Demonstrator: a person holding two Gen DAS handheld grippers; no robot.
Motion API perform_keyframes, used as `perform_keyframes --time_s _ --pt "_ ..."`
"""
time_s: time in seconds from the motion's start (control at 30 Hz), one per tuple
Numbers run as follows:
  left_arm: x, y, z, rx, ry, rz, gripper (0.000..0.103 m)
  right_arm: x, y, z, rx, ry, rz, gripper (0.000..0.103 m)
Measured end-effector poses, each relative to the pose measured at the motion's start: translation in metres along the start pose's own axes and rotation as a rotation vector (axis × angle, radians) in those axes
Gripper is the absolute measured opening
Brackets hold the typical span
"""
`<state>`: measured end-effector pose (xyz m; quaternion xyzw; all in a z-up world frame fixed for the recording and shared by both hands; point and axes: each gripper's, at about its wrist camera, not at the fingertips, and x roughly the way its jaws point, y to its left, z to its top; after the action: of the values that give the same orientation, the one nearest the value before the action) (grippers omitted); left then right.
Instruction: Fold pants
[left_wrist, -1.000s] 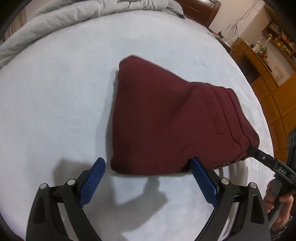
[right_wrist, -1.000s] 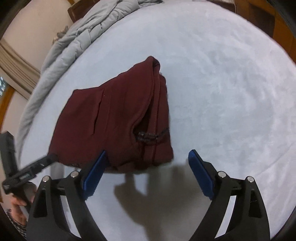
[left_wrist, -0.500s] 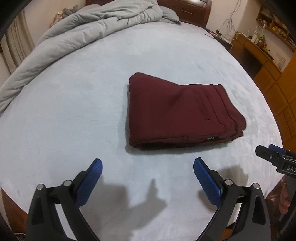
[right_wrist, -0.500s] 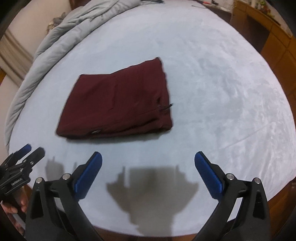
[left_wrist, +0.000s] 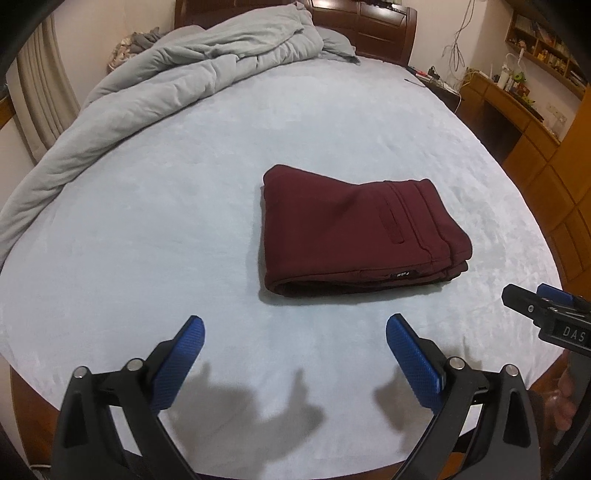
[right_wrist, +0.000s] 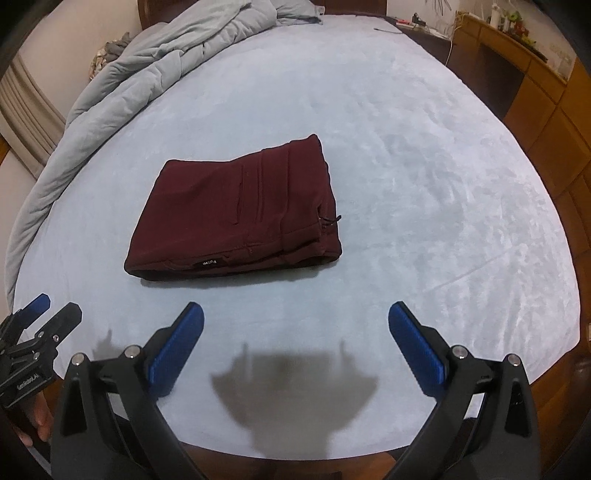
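The dark red fabric pants (left_wrist: 354, 229) lay folded into 1 compact rectangle on the pale blue bedsheet (left_wrist: 147, 229). Both the left gripper (left_wrist: 293, 332) and right gripper (right_wrist: 295, 319) stood wide, holding nothing; no folding appeared left.

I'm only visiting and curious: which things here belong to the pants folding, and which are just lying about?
For the job:
maroon pants, folded
left gripper, open
right gripper, open
bed beneath them

Just lying about:
grey quilt
headboard
desk with small clutter
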<state>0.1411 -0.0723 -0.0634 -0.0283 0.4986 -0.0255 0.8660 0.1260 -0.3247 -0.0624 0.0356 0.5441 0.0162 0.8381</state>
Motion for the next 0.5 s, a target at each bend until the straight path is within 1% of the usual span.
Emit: perform_keyframes --time_s 0.2,0.5 --pt "-0.0071 -0.0043 0.0011 0.015 -0.008 0.01 0.099 -0.0017 0.0063 -0.0014 -0.005 0.003 -0.008 0.1" --pt "-0.0068 -0.0051 0.0035 0.029 -0.008 0.036 0.099 0.0 0.0073 -0.0014 -0.015 0.018 -0.008 0.1"
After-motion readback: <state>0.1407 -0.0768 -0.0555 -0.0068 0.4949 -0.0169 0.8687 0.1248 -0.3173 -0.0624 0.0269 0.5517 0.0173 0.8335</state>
